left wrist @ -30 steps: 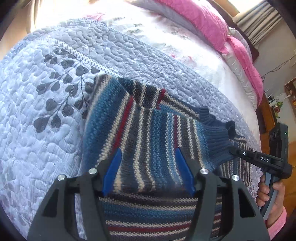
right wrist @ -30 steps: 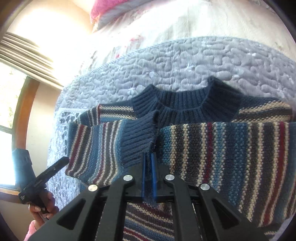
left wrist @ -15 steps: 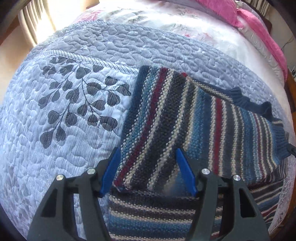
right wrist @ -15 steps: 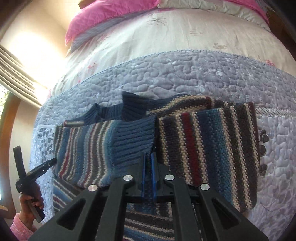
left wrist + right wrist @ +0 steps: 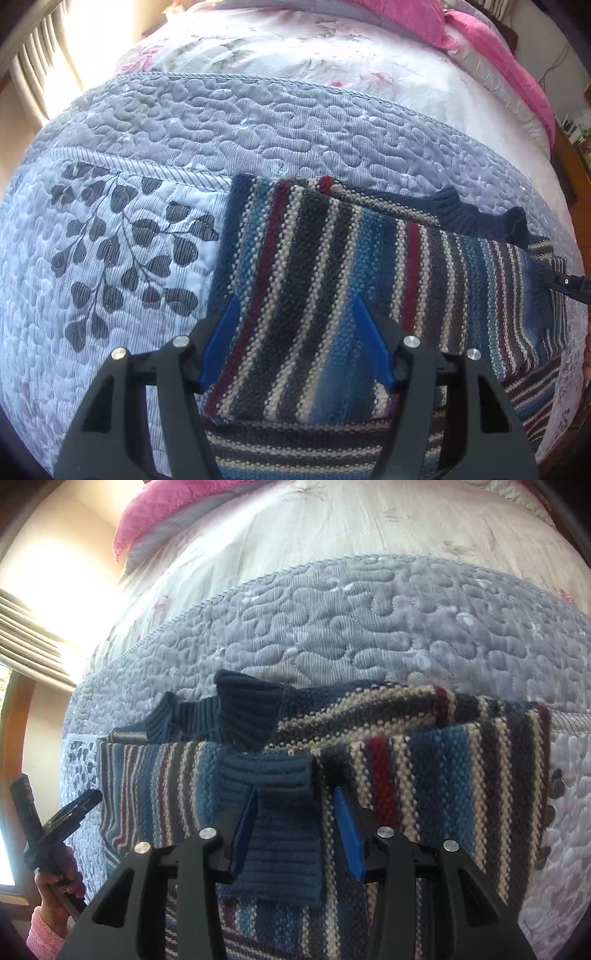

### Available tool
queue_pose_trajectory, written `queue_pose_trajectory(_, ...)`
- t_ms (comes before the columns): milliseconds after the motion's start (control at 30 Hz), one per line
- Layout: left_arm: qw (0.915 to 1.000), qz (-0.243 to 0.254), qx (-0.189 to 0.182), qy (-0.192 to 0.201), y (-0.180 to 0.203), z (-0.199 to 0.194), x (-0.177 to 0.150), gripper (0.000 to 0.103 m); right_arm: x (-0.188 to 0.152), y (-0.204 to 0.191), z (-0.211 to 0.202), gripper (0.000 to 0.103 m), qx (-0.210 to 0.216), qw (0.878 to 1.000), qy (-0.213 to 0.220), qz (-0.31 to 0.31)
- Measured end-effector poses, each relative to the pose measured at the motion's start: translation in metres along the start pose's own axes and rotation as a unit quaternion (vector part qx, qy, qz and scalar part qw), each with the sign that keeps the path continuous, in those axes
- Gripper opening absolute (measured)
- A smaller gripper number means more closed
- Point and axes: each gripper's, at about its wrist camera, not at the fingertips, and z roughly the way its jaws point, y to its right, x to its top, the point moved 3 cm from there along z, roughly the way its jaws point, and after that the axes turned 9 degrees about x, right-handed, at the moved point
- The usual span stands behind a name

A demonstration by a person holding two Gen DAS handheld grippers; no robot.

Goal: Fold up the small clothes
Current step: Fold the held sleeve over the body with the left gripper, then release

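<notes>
Since half a second ago my right gripper (image 5: 295, 827) has let go of the cuff (image 5: 275, 805); its jaws now stand apart. Left gripper (image 5: 295, 341) hovers spread over the sweater (image 5: 332, 280), gripping nothing. Bottom half and both sleeves lie folded on the quilt (image 5: 258, 122); I judge a final fold remains.

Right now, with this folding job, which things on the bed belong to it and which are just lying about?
Part of the job:
striped knit sweater
its navy ribbed cuff
left hand-held gripper, open
right hand-held gripper, open

Just lying about:
grey quilted bedspread
pink quilt
floral sheet
curtain
</notes>
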Motion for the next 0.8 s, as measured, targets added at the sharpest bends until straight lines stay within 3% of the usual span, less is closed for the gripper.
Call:
queue_pose_trajectory(33,1.0,0.0,-0.001,-0.002,0.005,0.004,0.001,0.063,0.003,0.0,0.005,0.028,-0.004,1.0,-0.004,-0.005)
queue_pose_trajectory(133,0.9999,-0.008,-0.004,-0.012,0.01,0.013,-0.001,0.063,0.007,-0.007,-0.001,0.01,-0.015,0.999,0.008,-0.028)
queue_pose_trajectory(233,0.9998,-0.014,-0.006,-0.015,0.009,0.021,-0.003,0.063,0.004,-0.006,-0.021,0.006,-0.003,0.999,0.036,-0.019)
queue_pose_trajectory(300,0.9998,-0.015,-0.007,-0.015,0.009,0.024,-0.004,0.064,0.001,0.003,-0.025,0.002,-0.032,0.999,0.04,-0.009)
queue_pose_trajectory(533,0.9985,-0.035,-0.021,-0.037,0.007,0.031,-0.001,0.067,-0.004,0.011,-0.002,0.003,-0.076,0.997,0.019,-0.021)
queue_pose_trajectory(700,0.9994,-0.019,-0.023,-0.015,0.012,-0.012,-0.006,0.068,-0.017,0.001,-0.032,0.022,-0.048,0.998,0.028,-0.017)
queue_pose_trajectory(800,0.9997,-0.001,-0.025,0.001,0.017,-0.037,-0.022,0.069,-0.034,0.005,-0.042,0.022,-0.018,1.0,0.017,0.002)
